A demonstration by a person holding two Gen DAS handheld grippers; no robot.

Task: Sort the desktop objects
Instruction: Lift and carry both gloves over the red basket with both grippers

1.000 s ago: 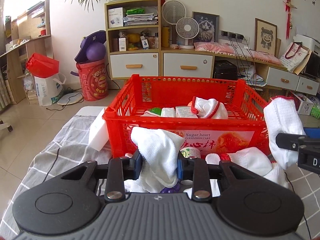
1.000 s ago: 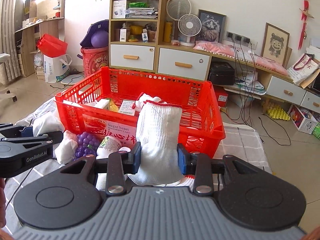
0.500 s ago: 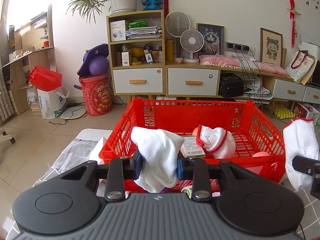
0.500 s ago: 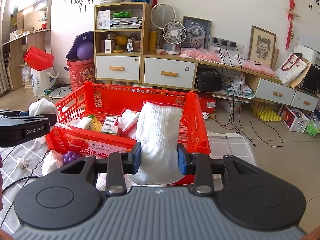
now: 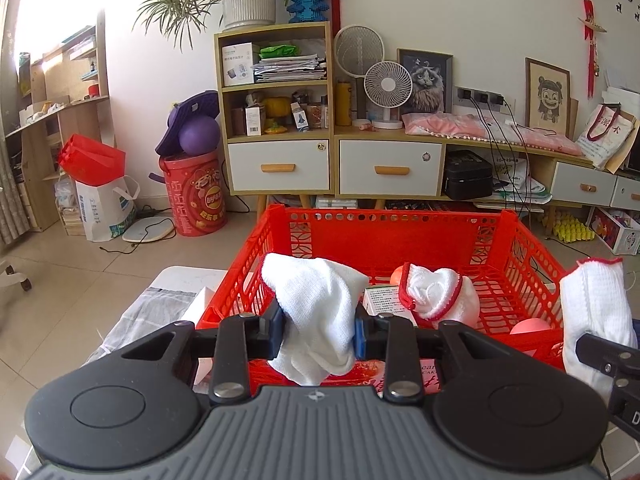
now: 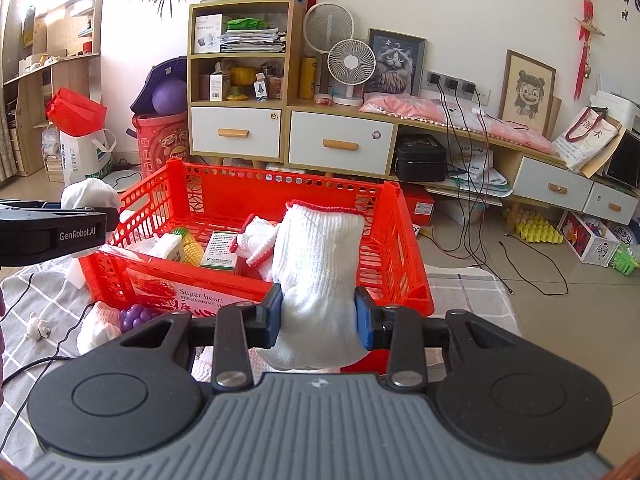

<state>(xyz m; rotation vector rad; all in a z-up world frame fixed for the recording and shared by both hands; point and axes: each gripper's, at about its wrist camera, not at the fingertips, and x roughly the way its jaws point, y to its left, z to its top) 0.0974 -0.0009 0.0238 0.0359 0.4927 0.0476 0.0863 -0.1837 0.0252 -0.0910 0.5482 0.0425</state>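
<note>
My left gripper (image 5: 319, 330) is shut on a crumpled white glove (image 5: 316, 304), held above the near left rim of the red basket (image 5: 384, 220). My right gripper (image 6: 318, 318) is shut on another white glove (image 6: 316, 264) with a red cuff, held upright over the basket's (image 6: 280, 184) near right corner. Inside the basket lie a balled white glove (image 5: 436, 292), a small box (image 6: 222, 250), a toy corn (image 6: 188, 246) and orange balls (image 5: 530, 326). The right-hand glove (image 5: 596, 308) shows at the right edge of the left wrist view.
On the grey checked cloth (image 6: 32, 296) in front of the basket lie purple toy grapes (image 6: 138, 316), a white glove (image 6: 98, 326) and a black cable (image 6: 48, 356). Cabinets (image 5: 336, 164), a red bin (image 5: 196, 196) and floor clutter stand behind the table.
Both grippers have risen with their gloves, from level with the basket's front wall to above its rim, so the basket's inside now shows.
</note>
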